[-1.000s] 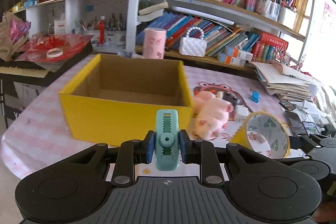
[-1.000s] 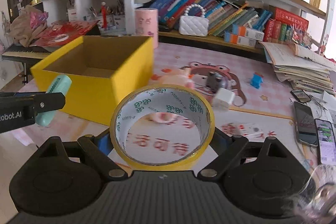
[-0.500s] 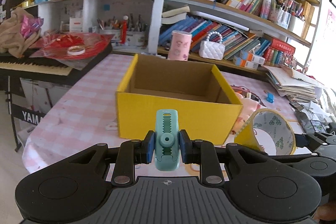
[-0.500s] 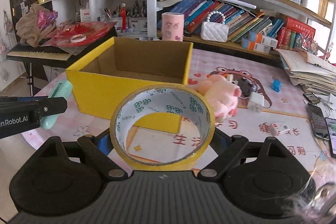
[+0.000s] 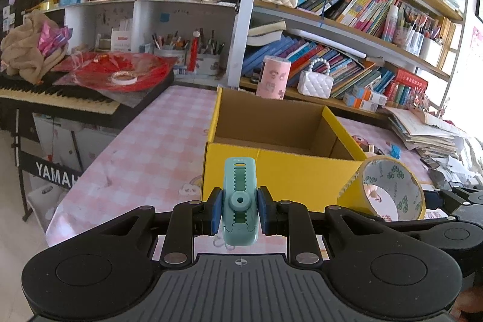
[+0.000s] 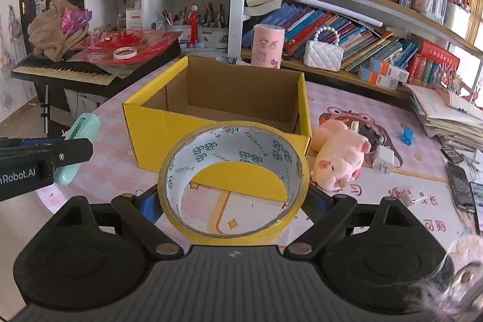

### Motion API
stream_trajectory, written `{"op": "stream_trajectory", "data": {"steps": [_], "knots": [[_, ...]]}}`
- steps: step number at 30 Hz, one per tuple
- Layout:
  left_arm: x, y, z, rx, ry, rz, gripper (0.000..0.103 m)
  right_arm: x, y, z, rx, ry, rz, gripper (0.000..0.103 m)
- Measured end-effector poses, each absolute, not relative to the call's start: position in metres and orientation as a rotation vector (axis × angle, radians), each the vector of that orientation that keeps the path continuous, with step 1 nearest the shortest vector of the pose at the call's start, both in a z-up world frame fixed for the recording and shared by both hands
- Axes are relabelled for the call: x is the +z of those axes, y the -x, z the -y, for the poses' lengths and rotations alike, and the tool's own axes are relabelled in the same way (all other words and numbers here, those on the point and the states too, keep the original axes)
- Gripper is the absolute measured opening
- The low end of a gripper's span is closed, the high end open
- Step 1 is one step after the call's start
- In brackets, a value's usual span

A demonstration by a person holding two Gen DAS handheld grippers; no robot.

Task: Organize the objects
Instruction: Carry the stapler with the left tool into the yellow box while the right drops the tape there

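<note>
Two grippers | left (image 5: 240,212) clamps ridged teal clip (image 5: 240,201) | right (image 6: 232,201) grips round tape roll (image 6: 286,159)

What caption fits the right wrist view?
Right gripper holds a yellow tape roll before the open yellow box; pink plush beside it.

The right gripper (image 6: 233,195) holds a yellow tape roll (image 6: 234,181) between its two fingers, with the hole facing the camera. Behind it an open yellow box (image 6: 211,116) stands on the pink table (image 6: 347,201). A pink plush pig (image 6: 338,159) lies just right of the box. At the left edge, the left gripper (image 6: 65,153) holds a mint green clip (image 6: 81,144).
</note>
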State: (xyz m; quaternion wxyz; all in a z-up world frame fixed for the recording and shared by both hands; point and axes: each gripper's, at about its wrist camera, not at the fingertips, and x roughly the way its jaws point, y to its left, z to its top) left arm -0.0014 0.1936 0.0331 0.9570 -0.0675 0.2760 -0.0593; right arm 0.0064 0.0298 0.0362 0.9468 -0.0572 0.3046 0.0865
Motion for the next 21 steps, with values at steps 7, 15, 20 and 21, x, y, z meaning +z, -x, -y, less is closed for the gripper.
{"op": "stream_trajectory", "data": {"steps": [7,15,20,21], "knots": [[0.051,-0.025,-0.19,-0.139,0.112,-0.503,0.023,0.056,-0.024,-0.031,0.175,0.143,-0.54,0.089],[0.066,-0.076,-0.17,-0.139,0.079,-0.463,0.023,0.068,-0.082,-0.024,0.192,0.146,-0.507,0.089],[0.062,-0.117,-0.155,-0.129,0.051,-0.495,0.023,0.056,-0.133,-0.024,0.226,0.15,-0.548,0.09],[0.059,-0.126,-0.152,-0.125,0.046,-0.504,0.023,0.052,-0.143,-0.025,0.235,0.156,-0.559,0.09]]}}
